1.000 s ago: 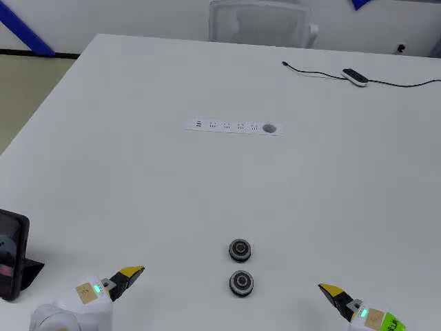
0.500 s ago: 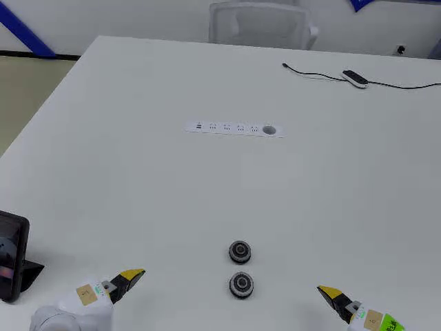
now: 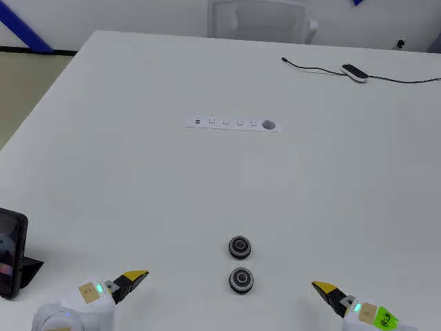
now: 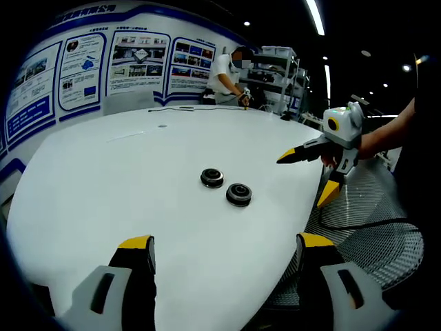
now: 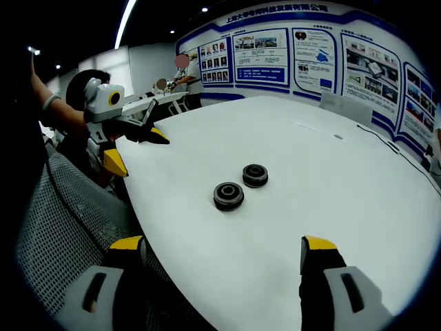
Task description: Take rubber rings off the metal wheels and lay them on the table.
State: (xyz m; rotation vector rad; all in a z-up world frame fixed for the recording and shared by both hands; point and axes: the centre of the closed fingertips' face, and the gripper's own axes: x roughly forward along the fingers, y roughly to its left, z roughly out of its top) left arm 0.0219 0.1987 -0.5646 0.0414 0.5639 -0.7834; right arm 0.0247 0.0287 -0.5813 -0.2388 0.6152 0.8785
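Approach step, I judge: the left tongs (image 4: 224,243) and right tongs (image 5: 222,243) both gape apart, empty, at the near edge of the table (image 3: 138,172). They flank the near wheel (image 3: 241,278) and far wheel (image 3: 240,247), rubber rings (image 5: 216,196) seemingly on. Next, one pair should pin the near wheel while the other pinches its ring.

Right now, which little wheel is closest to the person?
The front wheel, lower in the head view; the other wheel sits just beyond it.
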